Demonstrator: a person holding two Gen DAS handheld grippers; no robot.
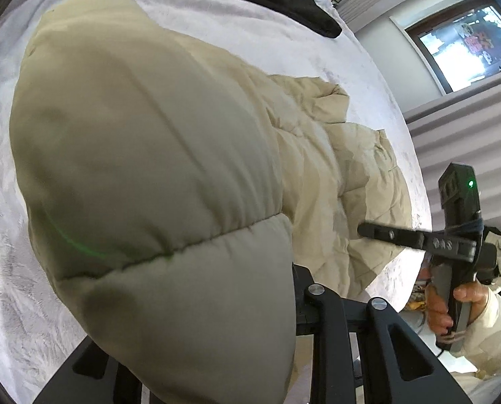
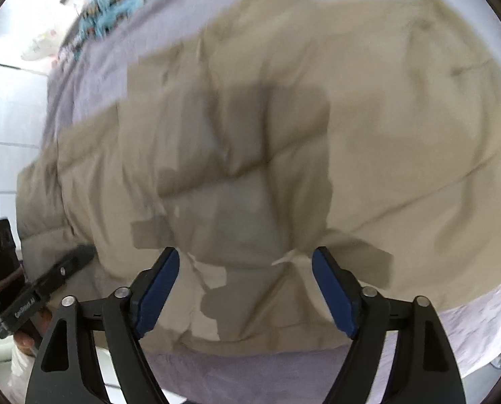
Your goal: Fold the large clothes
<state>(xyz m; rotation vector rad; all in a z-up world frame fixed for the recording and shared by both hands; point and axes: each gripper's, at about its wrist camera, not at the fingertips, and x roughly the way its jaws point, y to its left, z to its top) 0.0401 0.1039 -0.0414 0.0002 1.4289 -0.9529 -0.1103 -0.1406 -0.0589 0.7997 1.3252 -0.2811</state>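
Puffer jacket, beige, quilted, sprawls across the grey-blanketed bed, hem end near the front edge. Left tool is clenched on a padded fold, raised off the blanket, likely to carry it over the body. Right tool hovers released over the crumpled middle, nothing between its blue pads. Black garment lies toward the far edge. No containers in view.

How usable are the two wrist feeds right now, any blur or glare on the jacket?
Left wrist view: fairly sharp; a faint green flare arc crosses the beige puffer jacket, which fills the frame and hides the left gripper's fingertips; bright window. Right wrist view: motion-smeared and blocky over the jacket; only the right gripper and its blue pads look crisp.
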